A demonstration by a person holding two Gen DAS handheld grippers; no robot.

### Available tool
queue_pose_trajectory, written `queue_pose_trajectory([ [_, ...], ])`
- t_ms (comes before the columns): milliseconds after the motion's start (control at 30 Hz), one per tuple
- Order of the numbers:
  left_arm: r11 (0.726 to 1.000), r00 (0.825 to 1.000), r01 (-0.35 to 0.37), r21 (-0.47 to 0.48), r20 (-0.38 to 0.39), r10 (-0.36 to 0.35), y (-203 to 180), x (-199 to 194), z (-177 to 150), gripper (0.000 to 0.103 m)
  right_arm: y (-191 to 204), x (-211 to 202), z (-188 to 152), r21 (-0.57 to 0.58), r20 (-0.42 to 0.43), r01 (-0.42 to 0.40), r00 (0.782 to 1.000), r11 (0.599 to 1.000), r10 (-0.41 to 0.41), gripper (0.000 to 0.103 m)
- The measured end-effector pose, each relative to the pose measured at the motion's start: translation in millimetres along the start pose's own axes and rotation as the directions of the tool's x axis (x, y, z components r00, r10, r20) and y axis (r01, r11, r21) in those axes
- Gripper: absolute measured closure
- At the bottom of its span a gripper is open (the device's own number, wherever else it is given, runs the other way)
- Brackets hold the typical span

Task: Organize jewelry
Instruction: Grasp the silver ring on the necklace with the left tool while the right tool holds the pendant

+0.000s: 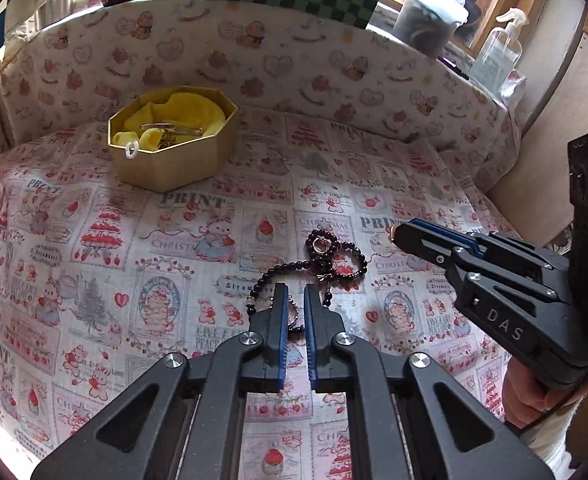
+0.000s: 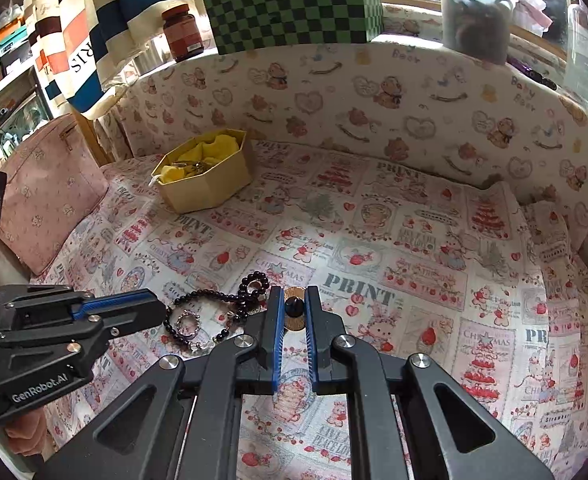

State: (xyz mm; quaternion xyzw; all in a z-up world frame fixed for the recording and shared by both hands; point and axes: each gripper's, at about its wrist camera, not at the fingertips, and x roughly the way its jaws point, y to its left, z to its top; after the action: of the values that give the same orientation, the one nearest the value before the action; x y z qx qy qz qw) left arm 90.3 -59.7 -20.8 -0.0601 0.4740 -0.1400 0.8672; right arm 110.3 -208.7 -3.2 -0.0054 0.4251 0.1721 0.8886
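Item: gold octagonal box [image 1: 174,148], lid off, lined with yellow cloth, placed at the far side of the printed bedcover [image 1: 94,240]; a few metal pieces already lie inside, so it is probably the collecting point. Item: black bead bracelet [image 1: 333,256], looped loosely on the cover in front of both tools, well apart from the box, with a ring [image 1: 320,245] resting on its coil and a second silver ring [image 2: 188,323] inside its loop. Left tool [image 1: 295,296]: fingers pressed near together above the beads, nothing visibly between the tips. Right tool [image 2: 294,308]: pinching a small round gold-rimmed piece with a dark centre [image 2: 294,307], held clear of the cover, likely for carrying to the box.
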Motion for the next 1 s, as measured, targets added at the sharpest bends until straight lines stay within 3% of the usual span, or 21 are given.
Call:
queue_pose_trajectory([
  [367,0.988,0.979,-0.149,0.024,-0.136,0.151,-14.3,30.9,8.0,0.095,-9.9,-1.2,1.2,0.034,0.003,0.015,1.0,0.999,-0.015,0.092],
  [700,0.982,0.971,-0.172,0.077,-0.156,0.182,-27.6,37.6,6.3,0.079,-9.3,-0.8,1.1,0.03,0.001,0.011,1.0,0.999,-0.011,0.092],
  [933,0.962,0.955,-0.226,0.151,-0.161,0.25,-34.0,43.3,3.4,0.079,-10.2,-0.4,0.7,0.036,0.001,0.013,1.0,0.999,-0.013,0.092],
  [1000,0.961,0.954,-0.231,0.15,-0.156,0.254,-33.1,42.7,3.7,0.084,-10.0,-0.2,0.6,0.036,0.001,0.014,1.0,0.999,-0.014,0.092],
])
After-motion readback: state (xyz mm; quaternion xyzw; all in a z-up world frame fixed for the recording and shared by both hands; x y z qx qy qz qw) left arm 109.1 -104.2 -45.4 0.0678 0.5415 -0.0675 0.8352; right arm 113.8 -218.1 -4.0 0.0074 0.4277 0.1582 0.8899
